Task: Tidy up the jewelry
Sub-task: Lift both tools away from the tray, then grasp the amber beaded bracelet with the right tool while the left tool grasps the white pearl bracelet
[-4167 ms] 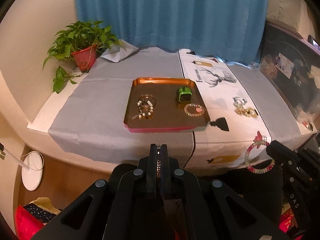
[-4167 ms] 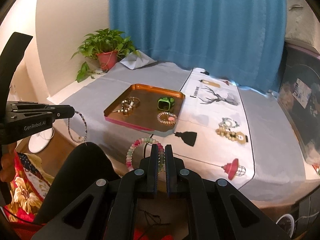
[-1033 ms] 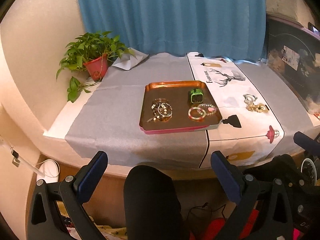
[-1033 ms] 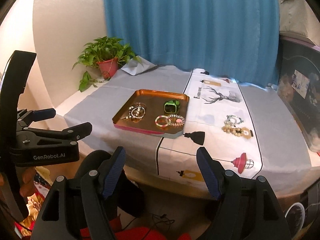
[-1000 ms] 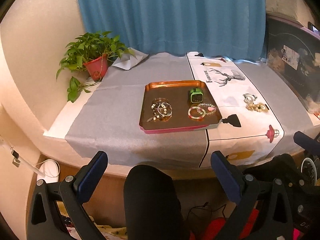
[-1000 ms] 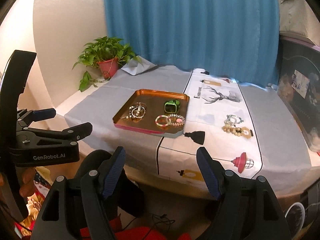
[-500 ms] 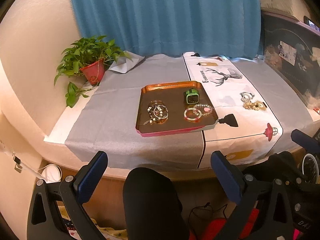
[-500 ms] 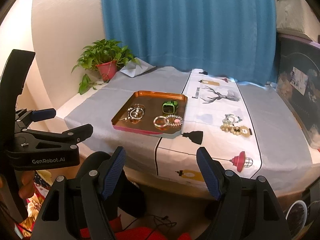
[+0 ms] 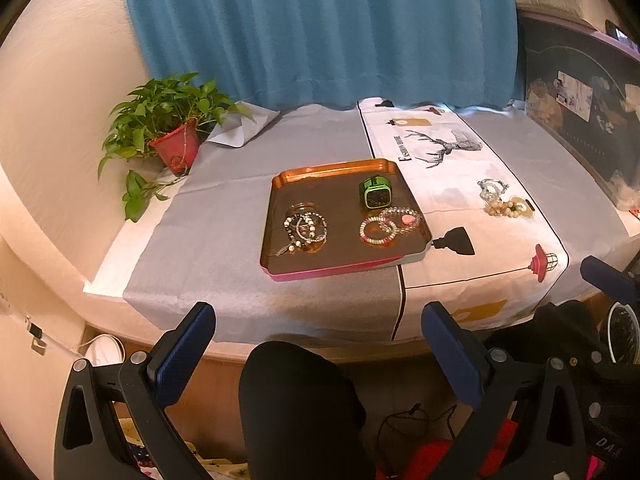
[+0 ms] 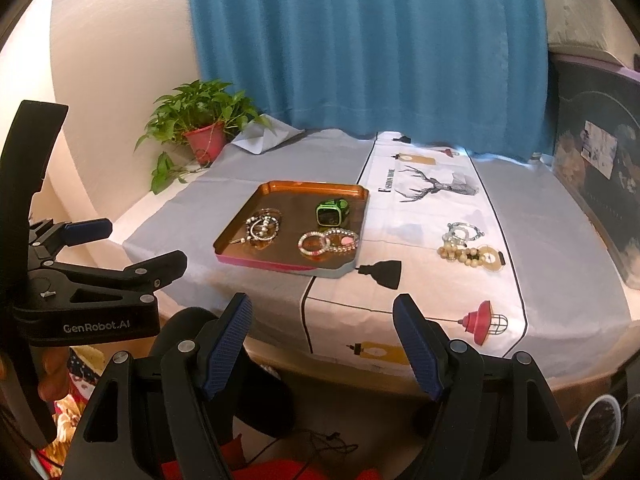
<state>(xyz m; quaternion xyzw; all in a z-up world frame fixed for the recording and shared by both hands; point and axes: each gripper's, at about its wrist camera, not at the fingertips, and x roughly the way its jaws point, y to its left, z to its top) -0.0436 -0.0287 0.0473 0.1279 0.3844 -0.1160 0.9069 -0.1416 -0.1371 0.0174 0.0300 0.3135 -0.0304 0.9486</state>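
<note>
A copper tray (image 9: pixel 280 208) (image 10: pixel 240 226) sits mid-table. It holds a pile of bead bracelets (image 9: pixel 306 229) (image 10: pixel 262 227), a green watch (image 9: pixel 376 194) (image 10: pixel 332 211), and pink bead bracelets (image 9: pixel 390 224) (image 10: pixel 328 241). More bead jewelry (image 9: pixel 502 200) (image 10: pixel 468 246) lies on the white runner to the right. My left gripper (image 9: pixel 318 336) is open and empty, held below the table's front edge. My right gripper (image 10: pixel 324 334) is open and empty, also off the front edge. The left gripper also shows in the right wrist view (image 10: pixel 128 246).
A potted plant (image 9: pixel 168 136) (image 10: pixel 202 130) stands at the back left. A blue curtain (image 9: pixel 320 28) hangs behind. A dark box (image 9: pixel 580 104) lines the right side. The person's dark knee (image 9: pixel 296 400) is below the table edge.
Both grippers held bracelets 4 s ago and are now open and empty; an extra pink bracelet lies in the tray. Over the last second both views shifted slightly.
</note>
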